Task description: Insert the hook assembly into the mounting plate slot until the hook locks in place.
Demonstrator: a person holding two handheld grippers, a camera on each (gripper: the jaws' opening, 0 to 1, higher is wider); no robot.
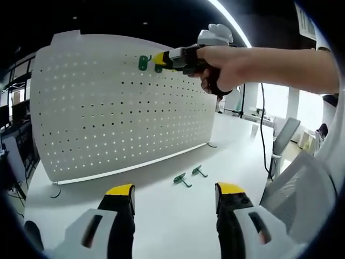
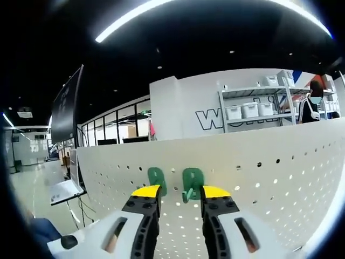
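Right gripper (image 2: 179, 192) pinches a green hook (image 2: 191, 182) against the pegboard (image 2: 280, 178), prongs hidden.

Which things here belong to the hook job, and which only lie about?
For the job:
pegboard
green hooks on the board
right gripper

Lying about:
two spare hooks on the table
office chair
storage shelves

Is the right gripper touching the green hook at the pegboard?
Cannot tell. In the right gripper view the green hook sits between the right gripper's yellow tips against the pegboard, but no clear contact or gap shows.
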